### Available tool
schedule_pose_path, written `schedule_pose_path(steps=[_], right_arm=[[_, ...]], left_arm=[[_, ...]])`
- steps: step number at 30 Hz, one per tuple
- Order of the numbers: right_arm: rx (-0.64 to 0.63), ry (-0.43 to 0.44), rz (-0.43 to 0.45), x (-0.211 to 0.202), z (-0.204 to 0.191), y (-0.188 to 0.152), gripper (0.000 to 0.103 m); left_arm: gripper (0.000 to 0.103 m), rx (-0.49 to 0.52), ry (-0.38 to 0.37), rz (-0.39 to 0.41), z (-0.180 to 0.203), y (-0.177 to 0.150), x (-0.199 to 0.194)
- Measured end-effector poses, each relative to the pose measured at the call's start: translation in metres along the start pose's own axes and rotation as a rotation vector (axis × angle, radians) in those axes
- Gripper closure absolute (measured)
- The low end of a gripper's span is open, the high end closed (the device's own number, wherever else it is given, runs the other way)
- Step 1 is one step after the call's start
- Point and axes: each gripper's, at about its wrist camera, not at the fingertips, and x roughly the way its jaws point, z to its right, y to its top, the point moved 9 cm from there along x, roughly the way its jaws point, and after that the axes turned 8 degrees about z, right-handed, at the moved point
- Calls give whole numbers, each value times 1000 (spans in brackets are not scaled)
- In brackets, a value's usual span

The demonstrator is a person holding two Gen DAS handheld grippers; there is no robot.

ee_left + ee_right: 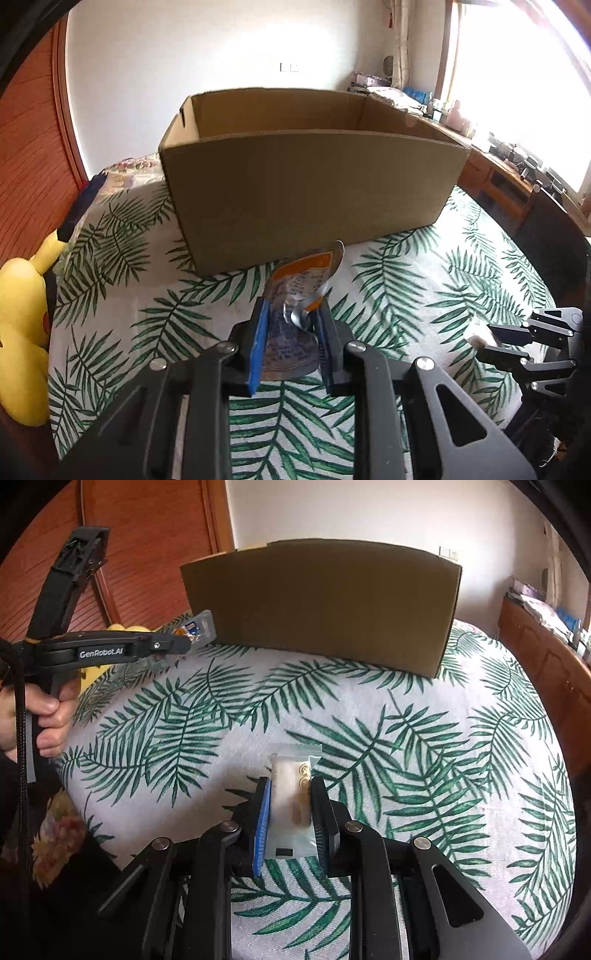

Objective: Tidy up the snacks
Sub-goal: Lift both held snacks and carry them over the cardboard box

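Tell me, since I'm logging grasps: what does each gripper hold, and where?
Left gripper pinches a silver-orange snack pouch near its lower half; right gripper clamps a white snack packet by its long sides.

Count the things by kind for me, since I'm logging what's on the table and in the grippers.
Snack packets: 2, an orange-and-silver snack packet in the left gripper and a white-and-teal snack packet in the right gripper
Cardboard boxes: 1, the cardboard box
Yellow plush toys: 1, the yellow plush toy
Total: 4
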Motion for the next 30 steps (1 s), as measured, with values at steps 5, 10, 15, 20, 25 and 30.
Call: schedule_pose_path(steps=[5,10,15,20,25,30], right_arm=[[9,3,23,-6,3,9,84],[5,-2,52,-12,8,22,84],[-17,-20,101,-21,16,50,84],[-40,-38,146,-28,24,78,84],[-57,-49,187,-32,30,105,83],[-65,-48,220,-32,33,128,83]], left_arm=[[82,3,-11,28,6,12,-8],[82,7,-20,62,12,28,-18],[82,16,-22,107,16,51,-28],[82,30,-11,147,16,74,-36],[82,31,-9,186,15,96,-40],[81,35,-11,223,12,118,-40]])
